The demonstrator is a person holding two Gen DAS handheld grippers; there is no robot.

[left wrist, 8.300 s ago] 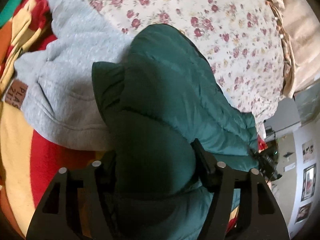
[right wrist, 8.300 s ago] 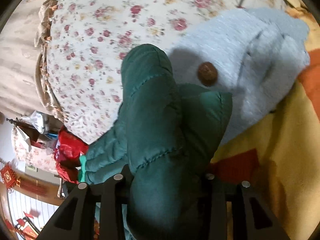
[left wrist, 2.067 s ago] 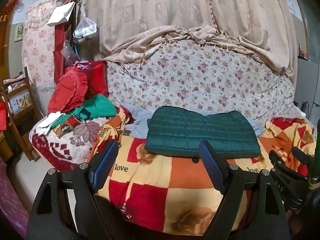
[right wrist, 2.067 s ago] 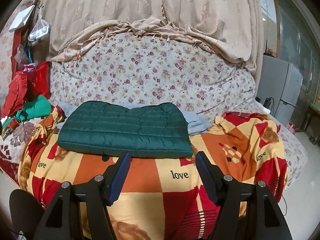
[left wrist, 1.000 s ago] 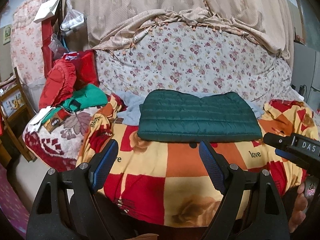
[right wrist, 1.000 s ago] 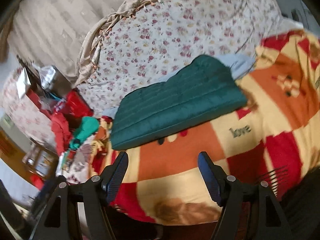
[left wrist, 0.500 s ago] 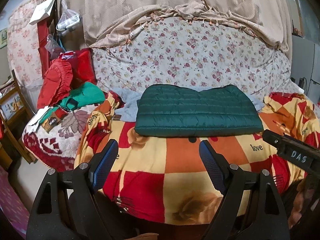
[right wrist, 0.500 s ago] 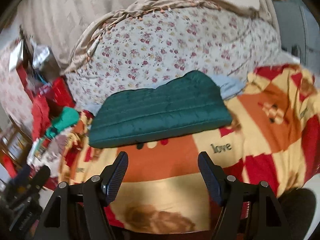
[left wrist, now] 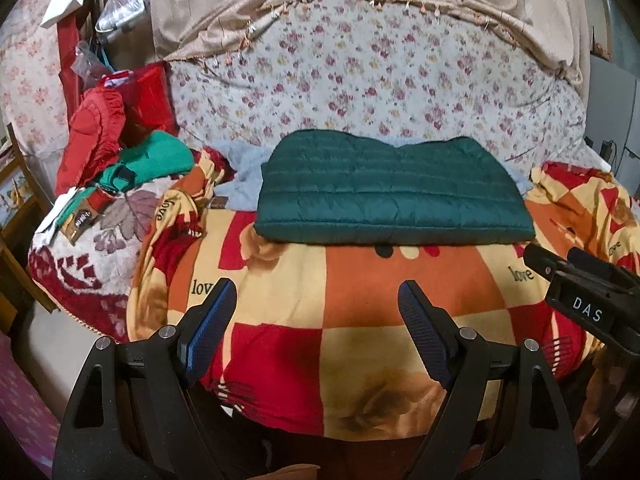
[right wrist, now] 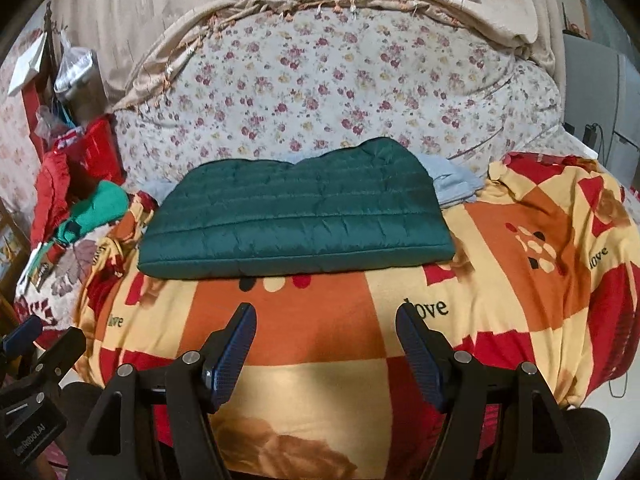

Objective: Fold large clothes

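Dark green quilted puffer jacket (left wrist: 394, 188), folded flat at frame centre: light, soft, slippery; grip its thick front edge. Left gripper (left wrist: 316, 306) and right gripper (right wrist: 326, 330) jaws wide, empty.

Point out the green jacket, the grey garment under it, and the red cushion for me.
Green jacket (right wrist: 296, 220), right wrist view, centre of its quilted top.
Grey garment (right wrist: 452, 184), right wrist view, part sticking out on the right.
Red cushion (left wrist: 96, 136), left wrist view, its middle.
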